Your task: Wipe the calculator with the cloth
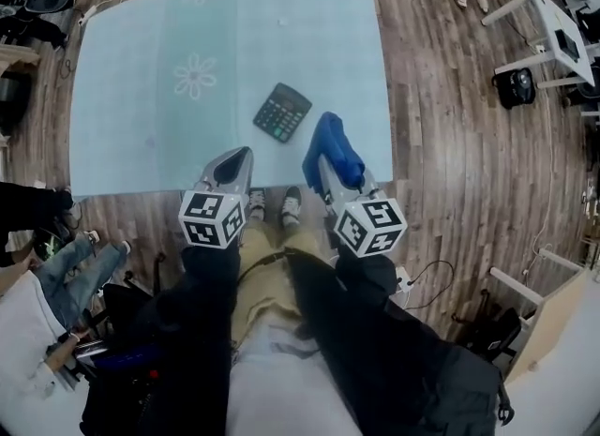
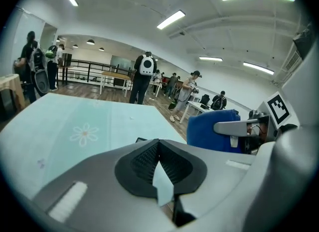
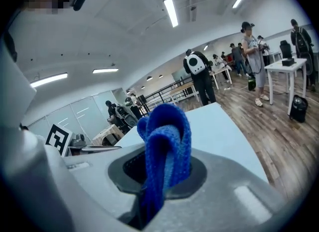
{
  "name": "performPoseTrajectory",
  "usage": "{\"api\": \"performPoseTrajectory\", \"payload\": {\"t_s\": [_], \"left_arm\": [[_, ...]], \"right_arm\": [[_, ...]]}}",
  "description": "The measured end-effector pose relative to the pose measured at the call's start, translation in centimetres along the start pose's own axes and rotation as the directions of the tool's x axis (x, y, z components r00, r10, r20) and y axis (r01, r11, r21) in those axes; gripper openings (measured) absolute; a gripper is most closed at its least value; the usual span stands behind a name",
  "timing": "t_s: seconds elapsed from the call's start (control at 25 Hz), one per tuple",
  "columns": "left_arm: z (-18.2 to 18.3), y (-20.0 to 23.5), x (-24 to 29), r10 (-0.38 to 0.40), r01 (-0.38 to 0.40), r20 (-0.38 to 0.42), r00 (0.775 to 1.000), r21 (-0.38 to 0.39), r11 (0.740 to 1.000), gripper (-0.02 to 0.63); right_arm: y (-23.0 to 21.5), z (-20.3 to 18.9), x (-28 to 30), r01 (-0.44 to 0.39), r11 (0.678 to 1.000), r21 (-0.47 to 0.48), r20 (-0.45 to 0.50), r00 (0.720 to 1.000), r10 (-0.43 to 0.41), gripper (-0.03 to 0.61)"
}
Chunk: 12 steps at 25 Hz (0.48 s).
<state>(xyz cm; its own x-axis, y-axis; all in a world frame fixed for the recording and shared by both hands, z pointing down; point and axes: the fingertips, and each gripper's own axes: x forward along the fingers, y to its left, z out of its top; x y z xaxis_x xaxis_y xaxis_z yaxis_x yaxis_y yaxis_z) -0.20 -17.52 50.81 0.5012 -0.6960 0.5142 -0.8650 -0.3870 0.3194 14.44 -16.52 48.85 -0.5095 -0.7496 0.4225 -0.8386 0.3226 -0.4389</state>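
A dark calculator (image 1: pixel 282 112) lies tilted on the pale blue flower-print table cover (image 1: pixel 141 125), just beyond both grippers. My right gripper (image 1: pixel 323 164) is shut on a blue cloth (image 1: pixel 334 151), which bunches up out of its jaws. In the right gripper view the folded cloth (image 3: pixel 167 131) stands up from the gripper (image 3: pixel 160 162). My left gripper (image 1: pixel 242 157) hangs over the table's near edge, left of the cloth, its jaws together and holding nothing. The left gripper view shows that gripper (image 2: pixel 159 142), a sliver of the calculator (image 2: pixel 141 139) past it, and the cloth (image 2: pixel 214 128) to the right.
Wooden floor (image 1: pixel 450 115) surrounds the table. White tables (image 1: pixel 553 31) and a dark bag (image 1: pixel 515 87) stand at the right, more bags at the far left. A seated person's legs (image 1: pixel 80 270) are at lower left. Several people (image 2: pixel 145 76) stand beyond the table.
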Motion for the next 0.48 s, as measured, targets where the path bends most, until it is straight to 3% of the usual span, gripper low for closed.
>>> {"api": "performPoseTrajectory", "payload": {"t_s": [0.32,0.48], "left_arm": [[-3.7,3.2,3.1,-0.032,0.023,-0.095,0.995,-0.086,0.996,-0.003],[-4.2,4.7,4.2,-0.043,0.03,-0.122,0.992,-0.107,0.994,-0.003]], "right_arm": [[-0.6,-4.4,3.8,0.07,0.997,0.021,-0.129,0.989,-0.067,0.051],[-1.6,-4.6,6.1,0.107,0.994,0.001,-0.156,0.982,-0.105,0.051]]}}
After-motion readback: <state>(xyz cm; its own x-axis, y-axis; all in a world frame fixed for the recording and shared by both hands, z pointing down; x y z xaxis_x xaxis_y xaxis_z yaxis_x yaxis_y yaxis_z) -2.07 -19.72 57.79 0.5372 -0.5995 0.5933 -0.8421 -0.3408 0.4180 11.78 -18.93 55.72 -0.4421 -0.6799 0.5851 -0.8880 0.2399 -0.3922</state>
